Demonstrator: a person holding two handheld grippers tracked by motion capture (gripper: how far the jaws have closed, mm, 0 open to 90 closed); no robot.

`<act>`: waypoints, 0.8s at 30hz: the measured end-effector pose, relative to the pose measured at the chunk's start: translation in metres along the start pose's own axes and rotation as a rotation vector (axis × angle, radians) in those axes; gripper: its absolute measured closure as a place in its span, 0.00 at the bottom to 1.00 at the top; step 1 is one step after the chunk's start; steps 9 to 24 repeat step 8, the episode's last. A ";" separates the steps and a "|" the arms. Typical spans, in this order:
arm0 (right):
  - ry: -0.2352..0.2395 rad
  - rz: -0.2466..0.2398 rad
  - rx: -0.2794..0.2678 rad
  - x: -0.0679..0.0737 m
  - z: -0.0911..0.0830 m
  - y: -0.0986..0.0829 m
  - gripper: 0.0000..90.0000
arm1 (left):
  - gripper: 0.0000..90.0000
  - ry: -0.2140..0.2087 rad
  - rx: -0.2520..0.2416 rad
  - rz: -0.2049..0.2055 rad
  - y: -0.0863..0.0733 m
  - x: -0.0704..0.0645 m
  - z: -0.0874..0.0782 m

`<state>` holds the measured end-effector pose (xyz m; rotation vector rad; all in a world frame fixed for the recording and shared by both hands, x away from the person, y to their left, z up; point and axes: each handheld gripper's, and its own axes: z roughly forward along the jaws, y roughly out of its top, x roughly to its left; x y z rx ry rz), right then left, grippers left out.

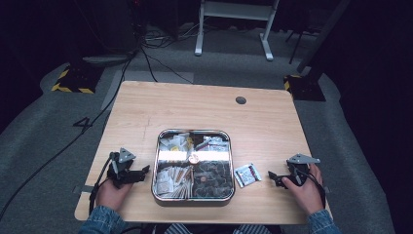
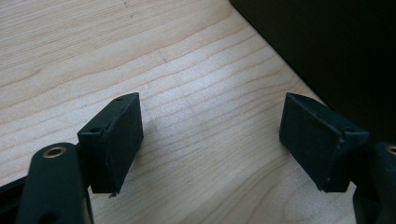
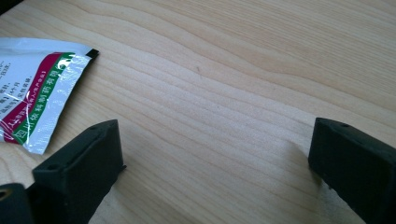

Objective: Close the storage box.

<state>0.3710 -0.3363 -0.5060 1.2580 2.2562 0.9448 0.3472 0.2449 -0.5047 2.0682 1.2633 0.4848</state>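
Note:
A square metal tray (image 1: 231,161) sits near the table's front middle, divided into compartments holding packets and dark pieces. A white sachet with red and green print (image 1: 247,174) (image 3: 35,100) lies flat on the wood just right of the tray. My left gripper (image 1: 144,171) (image 2: 212,144) rests on the table left of the tray, open, with bare wood between its jaws. My right gripper (image 1: 272,177) (image 3: 215,161) rests right of the sachet, open and holding nothing. In the right gripper view the sachet lies just beyond the left jaw, apart from it.
The wooden table (image 1: 204,107) has free surface behind the tray and a round cable hole (image 1: 240,100) at the back right. Cables and a white desk frame (image 1: 234,24) stand on the grey floor beyond. The table's front edge is close to both hands.

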 end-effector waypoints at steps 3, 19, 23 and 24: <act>0.001 -0.001 0.000 0.000 0.000 0.000 0.03 | 0.24 0.000 0.000 -0.001 0.000 0.000 0.000; 0.001 -0.001 0.000 0.000 0.000 0.000 0.03 | 0.24 -0.002 -0.002 -0.002 0.000 0.000 0.000; 0.001 -0.001 0.000 0.000 0.000 0.000 0.03 | 0.24 -0.002 -0.002 -0.002 0.000 0.000 0.000; 0.001 -0.001 0.000 0.000 0.000 0.000 0.03 | 0.24 -0.002 -0.002 -0.002 0.000 0.000 0.000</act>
